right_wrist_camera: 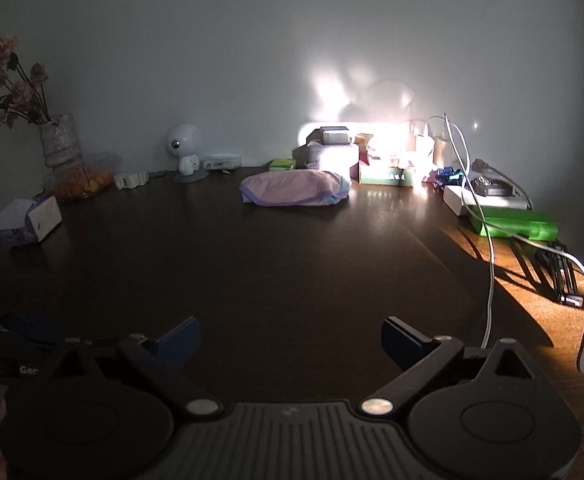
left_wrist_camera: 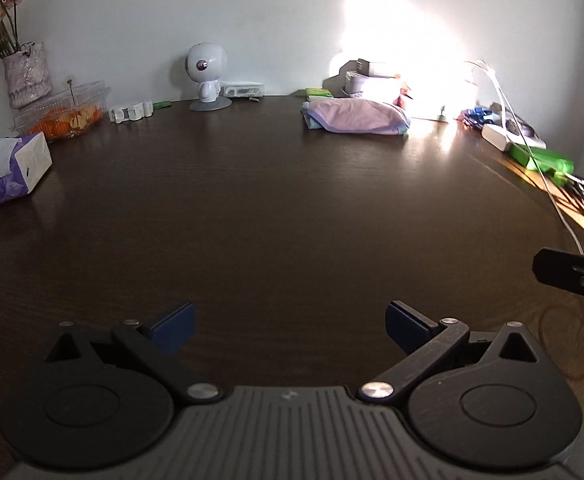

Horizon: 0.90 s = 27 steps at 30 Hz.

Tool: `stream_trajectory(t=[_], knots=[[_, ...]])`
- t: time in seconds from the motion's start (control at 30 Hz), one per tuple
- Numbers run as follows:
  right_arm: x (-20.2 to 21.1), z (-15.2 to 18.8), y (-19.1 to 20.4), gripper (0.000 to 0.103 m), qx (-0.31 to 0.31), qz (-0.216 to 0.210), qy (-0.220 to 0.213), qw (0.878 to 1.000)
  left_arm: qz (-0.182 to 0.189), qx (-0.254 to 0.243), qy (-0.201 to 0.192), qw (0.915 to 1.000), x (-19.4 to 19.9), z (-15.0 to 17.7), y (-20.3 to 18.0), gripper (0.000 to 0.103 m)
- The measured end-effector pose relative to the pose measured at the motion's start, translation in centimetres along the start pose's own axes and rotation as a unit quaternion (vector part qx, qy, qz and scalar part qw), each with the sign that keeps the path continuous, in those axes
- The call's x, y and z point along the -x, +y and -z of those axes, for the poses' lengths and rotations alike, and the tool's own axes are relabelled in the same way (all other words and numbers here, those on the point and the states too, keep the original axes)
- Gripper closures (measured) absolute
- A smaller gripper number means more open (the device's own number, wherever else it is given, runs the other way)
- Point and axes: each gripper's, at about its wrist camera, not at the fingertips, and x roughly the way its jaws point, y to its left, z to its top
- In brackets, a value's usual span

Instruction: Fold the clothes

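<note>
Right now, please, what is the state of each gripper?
Left gripper: open, holding nothing.
Right gripper: open, holding nothing.

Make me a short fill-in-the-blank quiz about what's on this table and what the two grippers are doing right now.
1. The folded pink garment lies at the far side of the dark ____ table.
2. The left gripper and the right gripper both have their jaws ____.
3. The vase holds dried ____.
4. The tissue box sits on the table's ____ side.

Missing words: wooden; open; roses; left
</note>
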Motion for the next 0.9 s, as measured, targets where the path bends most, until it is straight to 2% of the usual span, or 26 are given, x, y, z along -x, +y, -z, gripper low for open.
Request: stream_trajectory(t=[0.17,0.37,0.47,0.53,0.6,0.9], knots=[[0.8,3.2,-0.3,0.005,-0.026,0.028,0.017,0.999,-0.002,-0.012,0.001,0.9999,1.3,3.6,-0.8,0.0],[1.5,5.6,0.5,0.0,-0.019,0.036,0.018,0.999,-0.014,-0.017,-0.024,0.9995,2.3,5.4,-1.5,0.0],[0.9,6.3,1.4,0.0,-0.001,0.048,0.022,0.999,-0.021,-0.029,-0.038,0.9986,2.3,5.6,-2.0,0.0],[0.2,6.4,1.8,0.0,0.01,0.054,0.033,0.998,-0.015,-0.019,-0.034,0.9991,1.7,5.2,-1.7,0.001],[-0.3,6.3,1.8,0.0,0.0,0.054,0.038,0.998,-0.007,-0.007,-0.028,0.9996,1.1,4.7,-1.4,0.001],[-2.2,5.3,2.1,0.0,0.002,0.05,0.04,0.998,-0.015,0.0,-0.027,0.9995,-0.4,3.4,-1.0,0.001]])
